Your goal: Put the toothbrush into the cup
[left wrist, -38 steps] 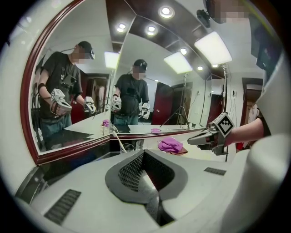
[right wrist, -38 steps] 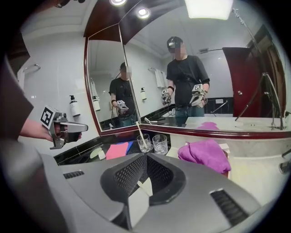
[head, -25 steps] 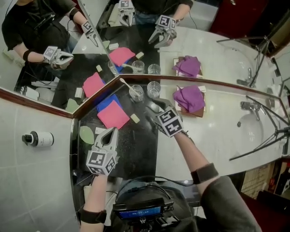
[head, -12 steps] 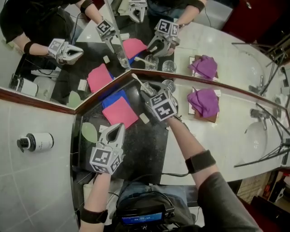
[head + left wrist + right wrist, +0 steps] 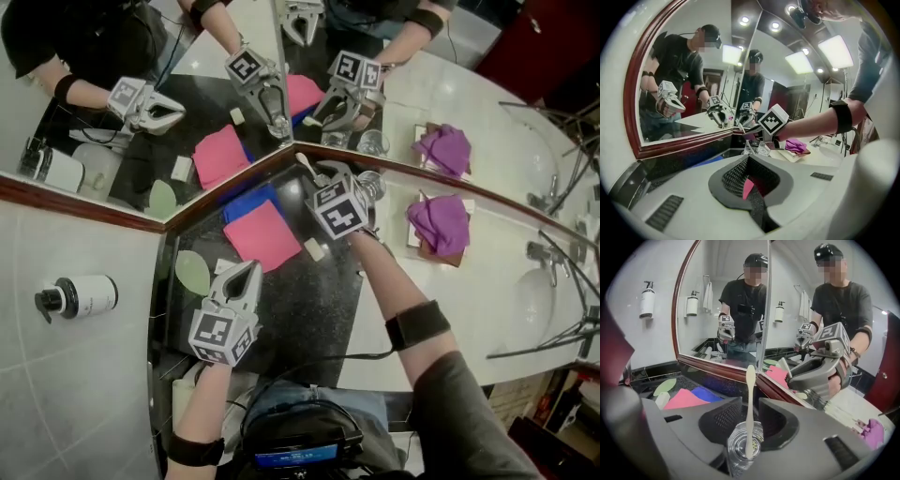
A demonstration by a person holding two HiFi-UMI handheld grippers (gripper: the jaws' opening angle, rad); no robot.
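The left hand-held gripper is hovering over the front left part of the dark surface, near its left edge. Its jaws are lying fully together and gripping nothing; only a sliver of the pink cloth beyond is showing past them.

The right hand-held gripper is reaching to the back edge of the surface, at the corner where the two mirror panels meet. Its jaws are standing about half open and have just been closing, with the clear cup sitting between them; the cup's wall appears to be meeting both inner faces.

The toothbrush is standing inside that cup, its long axis running nearly upright. One end is resting down in the cup while the rounded pale end is rising well above the rim and leaning slightly toward the mirror.

Just right of the cup a second glass is standing at the same back edge, and a purple cloth is lying further right.
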